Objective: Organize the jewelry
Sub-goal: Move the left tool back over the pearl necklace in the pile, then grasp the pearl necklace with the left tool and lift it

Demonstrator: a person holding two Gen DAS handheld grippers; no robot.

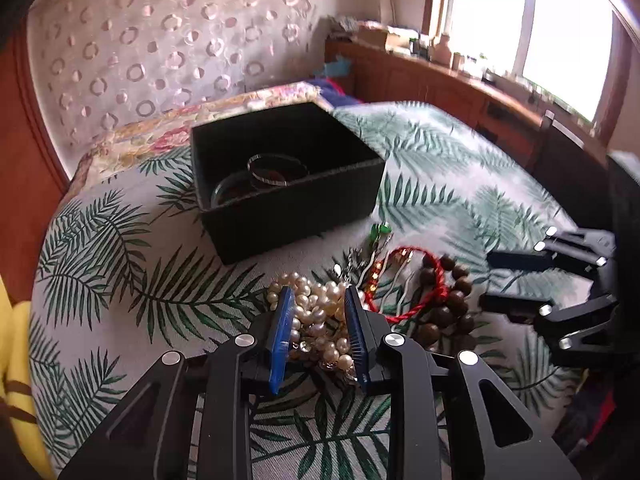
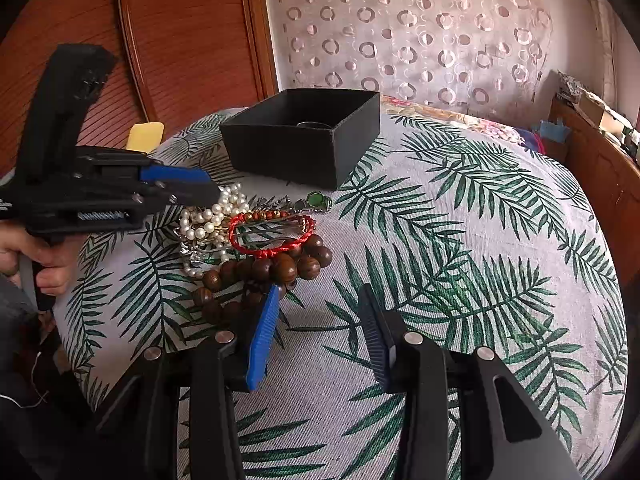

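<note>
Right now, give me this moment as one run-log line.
left claw: open, straddling pearl necklace | right claw: open, beside wooden bead bracelet | black box: bangles inside

This is a home, most likely a bedroom. A bedspread with palm leaves (image 2: 460, 216) covers a soft surface; at 12 o'clock hangs a curtain with circles (image 1: 160, 40), at 2 o'clock a bright window (image 1: 560, 32) above a cluttered wooden cabinet (image 1: 432, 80).

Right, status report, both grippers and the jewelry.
Left gripper open, straddling pearl necklace. Right gripper open, empty, beside wooden bead bracelet. Black box holds bangles.
</note>
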